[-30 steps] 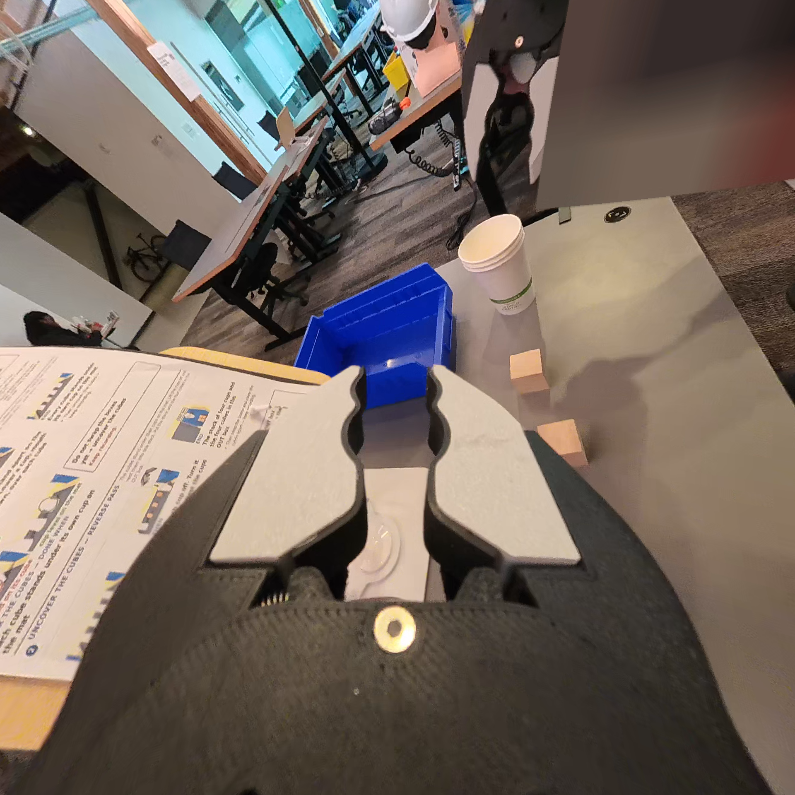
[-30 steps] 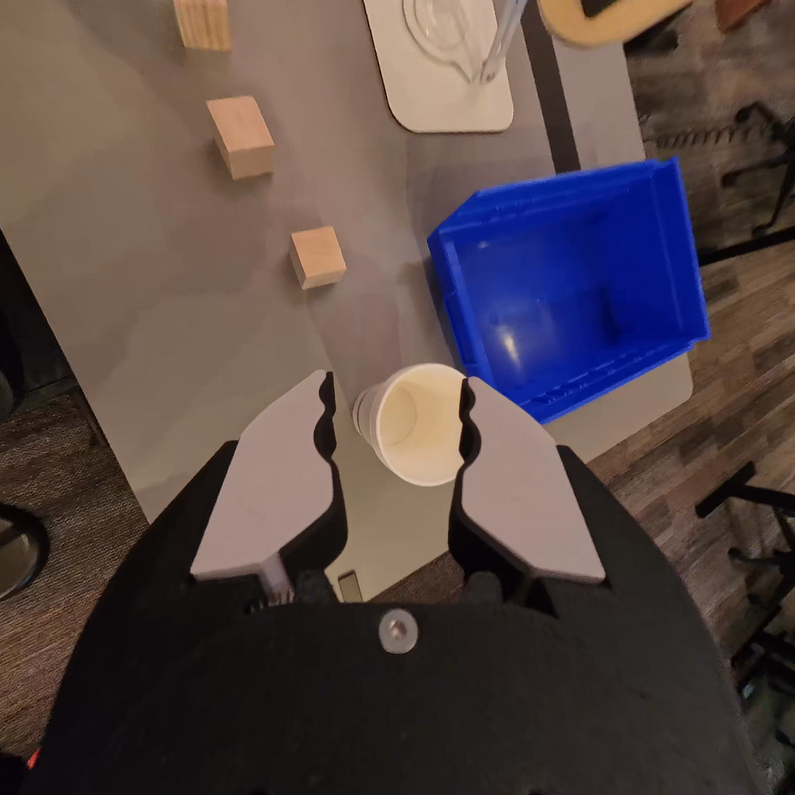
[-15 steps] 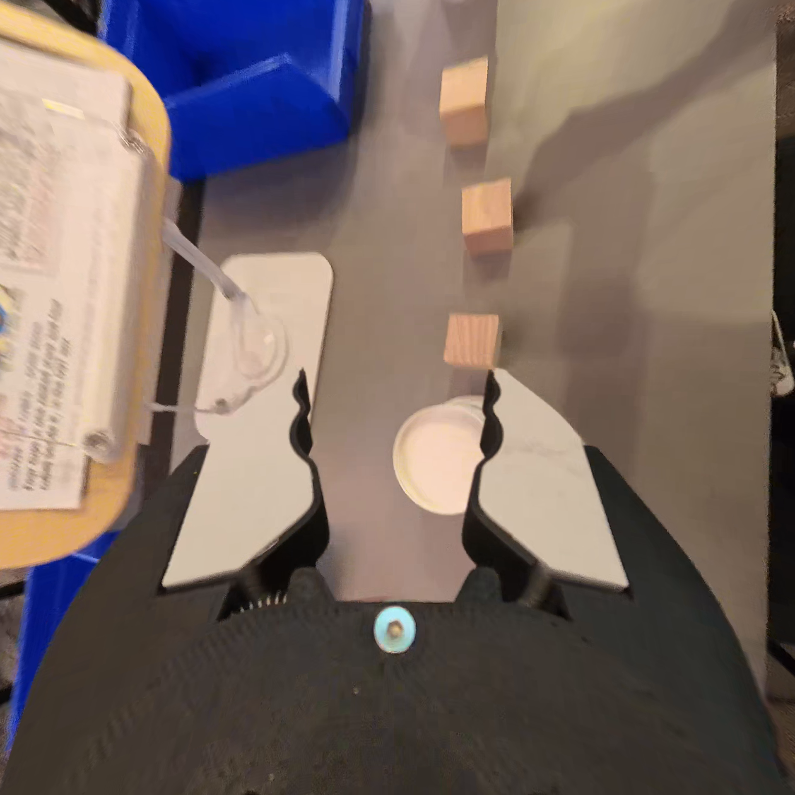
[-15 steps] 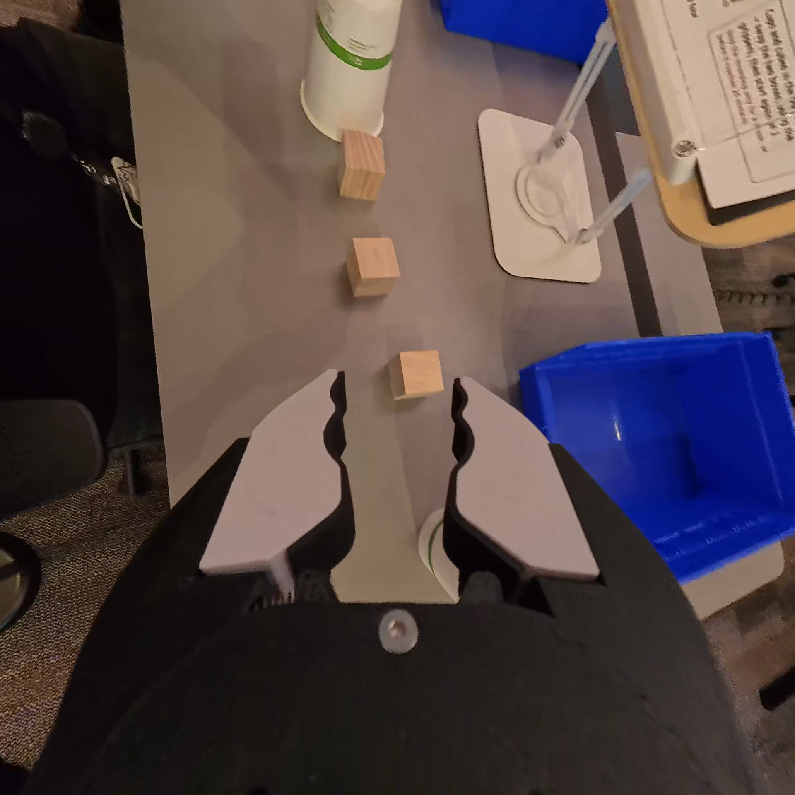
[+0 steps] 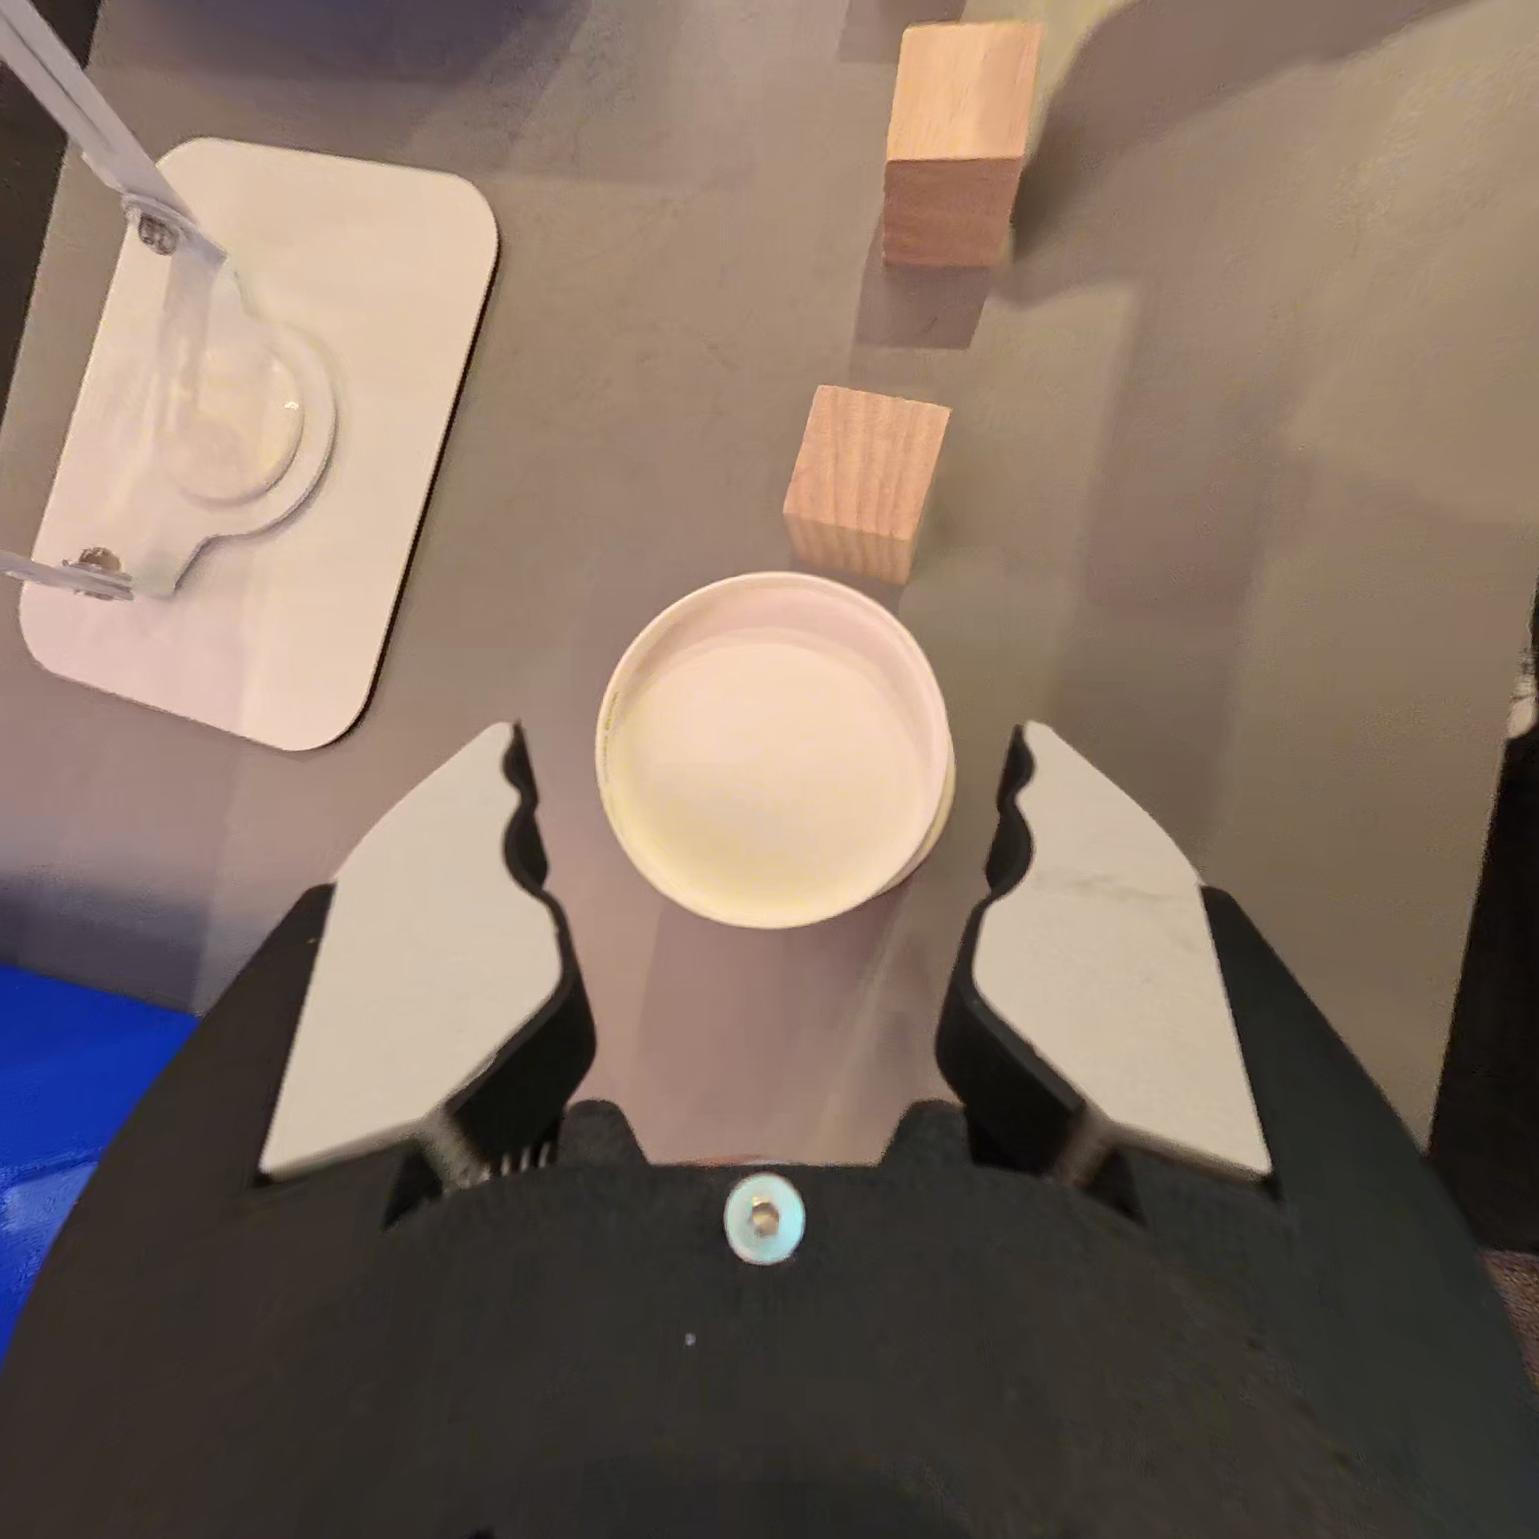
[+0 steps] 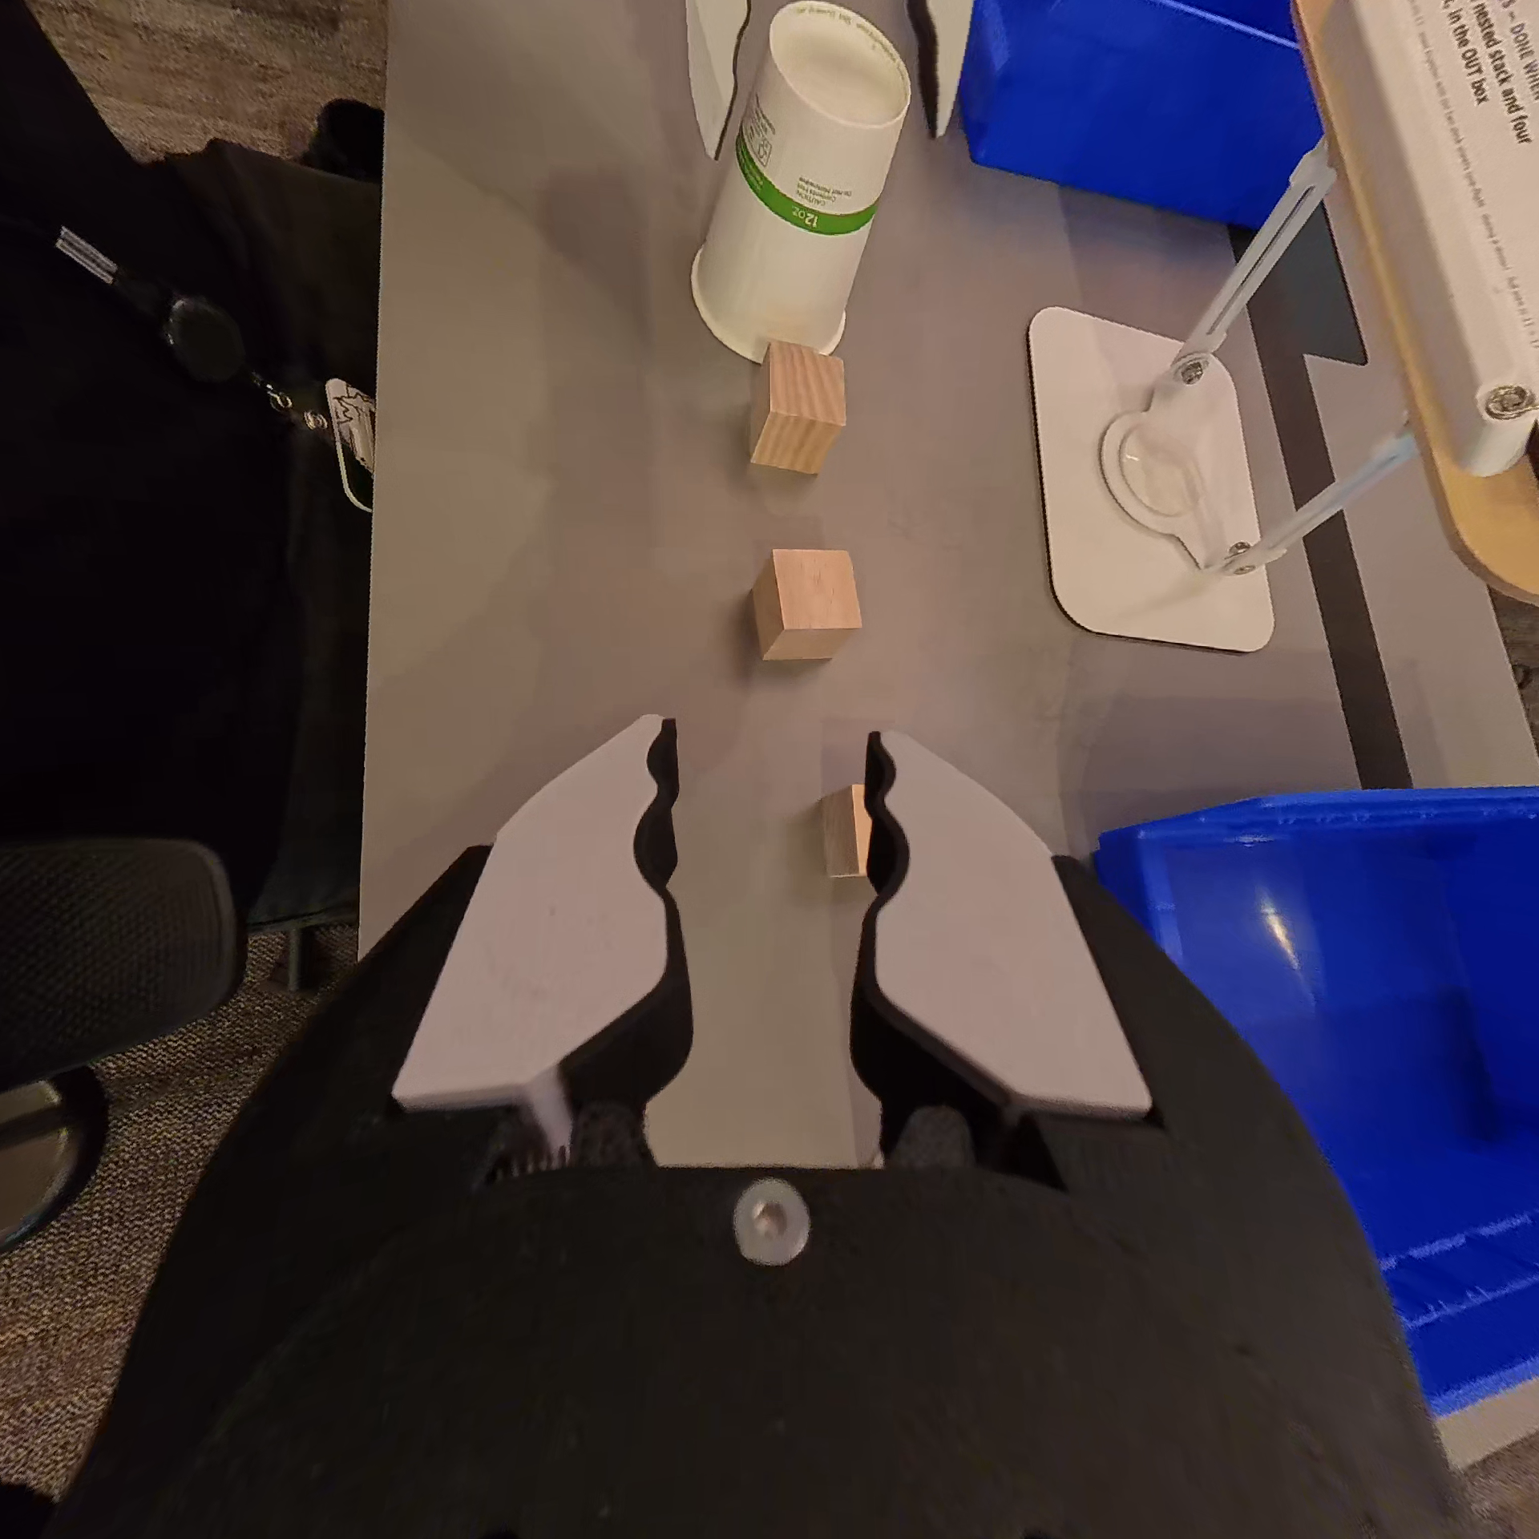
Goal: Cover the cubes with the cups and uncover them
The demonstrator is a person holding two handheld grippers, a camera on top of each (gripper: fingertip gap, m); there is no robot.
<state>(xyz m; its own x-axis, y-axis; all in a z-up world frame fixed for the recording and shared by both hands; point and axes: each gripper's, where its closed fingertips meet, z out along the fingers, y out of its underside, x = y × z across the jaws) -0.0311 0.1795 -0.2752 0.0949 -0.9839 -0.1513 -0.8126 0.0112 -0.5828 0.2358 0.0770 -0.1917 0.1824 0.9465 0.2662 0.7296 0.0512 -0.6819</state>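
Observation:
A white paper cup [image 5: 774, 749] stands upside down on the grey table [image 5: 1207, 500]. My left gripper [image 5: 766, 737] is open above it, one finger on each side, not touching it. Two wooden cubes [image 5: 866, 483] [image 5: 953, 141] lie just beyond the cup. In the right wrist view the same cup [image 6: 791, 183] has a green band and stands between the left fingers [image 6: 712, 67]. Three cubes lie in a row there [image 6: 798, 420] [image 6: 806, 604] [image 6: 845, 829]. My right gripper [image 6: 768, 741] is open and empty, and its right finger partly hides the nearest cube.
A white stand base [image 5: 258, 433] [image 6: 1157, 483] holds up an instruction board [image 6: 1432, 208]. One blue bin [image 6: 1124, 100] is at the far end, another [image 6: 1332, 999] is beside my right gripper. A person in black [image 6: 166, 416] and a chair [image 6: 100, 933] are past the table's left edge.
My left gripper swung down over the upside-down cup, came closer and opened wider. My right gripper moved off the upright cup, which left its view, and now looks along the row of cubes.

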